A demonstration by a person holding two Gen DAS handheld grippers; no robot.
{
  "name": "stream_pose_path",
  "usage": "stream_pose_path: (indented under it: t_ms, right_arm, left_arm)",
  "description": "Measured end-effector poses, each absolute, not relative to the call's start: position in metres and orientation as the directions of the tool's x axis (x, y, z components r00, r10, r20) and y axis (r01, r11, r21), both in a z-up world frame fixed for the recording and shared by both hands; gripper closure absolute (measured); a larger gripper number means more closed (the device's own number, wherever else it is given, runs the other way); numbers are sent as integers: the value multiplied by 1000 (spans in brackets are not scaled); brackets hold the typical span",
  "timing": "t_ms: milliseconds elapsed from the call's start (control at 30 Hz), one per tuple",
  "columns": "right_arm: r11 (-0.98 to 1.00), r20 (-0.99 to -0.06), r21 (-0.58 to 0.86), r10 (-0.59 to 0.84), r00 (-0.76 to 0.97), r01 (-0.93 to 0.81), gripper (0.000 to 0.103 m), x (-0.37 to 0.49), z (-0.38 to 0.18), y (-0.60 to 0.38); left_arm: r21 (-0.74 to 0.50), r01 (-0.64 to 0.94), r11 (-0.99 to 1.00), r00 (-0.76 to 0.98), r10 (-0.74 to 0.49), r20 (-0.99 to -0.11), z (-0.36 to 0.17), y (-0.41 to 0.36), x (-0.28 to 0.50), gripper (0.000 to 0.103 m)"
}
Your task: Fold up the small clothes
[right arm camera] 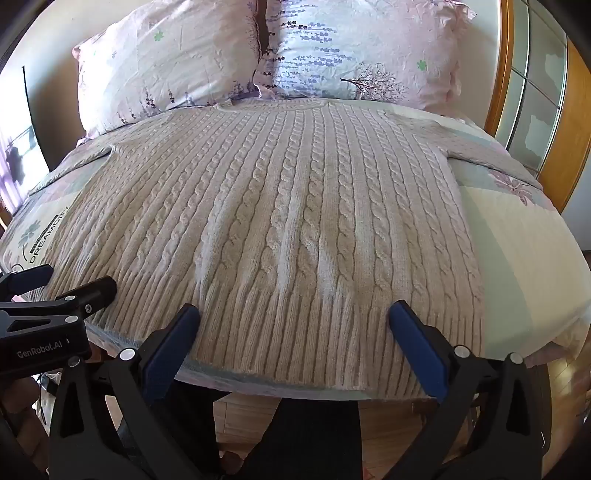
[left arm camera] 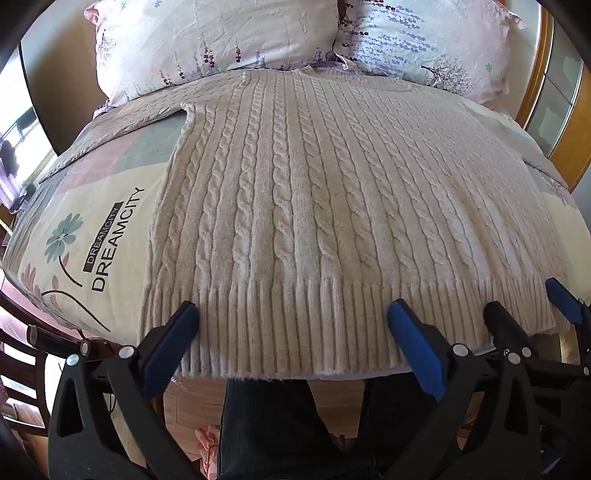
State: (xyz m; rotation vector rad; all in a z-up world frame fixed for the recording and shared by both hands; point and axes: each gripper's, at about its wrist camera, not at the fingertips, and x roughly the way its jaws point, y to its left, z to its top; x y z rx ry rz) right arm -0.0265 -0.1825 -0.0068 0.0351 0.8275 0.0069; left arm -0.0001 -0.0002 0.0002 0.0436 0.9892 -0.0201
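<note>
Sunlit bed (left arm camera: 92,236) — two floral pillows (right arm camera: 166,70)

Pillows (left arm camera: 221,33) block far side; sweater (left arm camera: 314,203) top unobstructed

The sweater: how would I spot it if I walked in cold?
Find the bed with two flowered pillows at its head. Spread flat below them, its ribbed hem at the near edge, lies the sweater. It is the only thick cream cable-knit there; the bedding is thin printed cloth.

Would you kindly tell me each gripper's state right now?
Left gripper: open, empty, at the sweater hem.
Right gripper: open, empty, also at the hem.
</note>
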Motion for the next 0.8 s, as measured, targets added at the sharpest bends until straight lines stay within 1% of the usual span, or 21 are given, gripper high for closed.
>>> stream_pose_path:
  t_ms: [800]
  right_arm:
    - [999, -736, 34, 19, 677, 8, 1, -27, -6, -183]
  left_arm:
    - [26, 37, 999, 554, 1, -832, 0, 0, 0, 2]
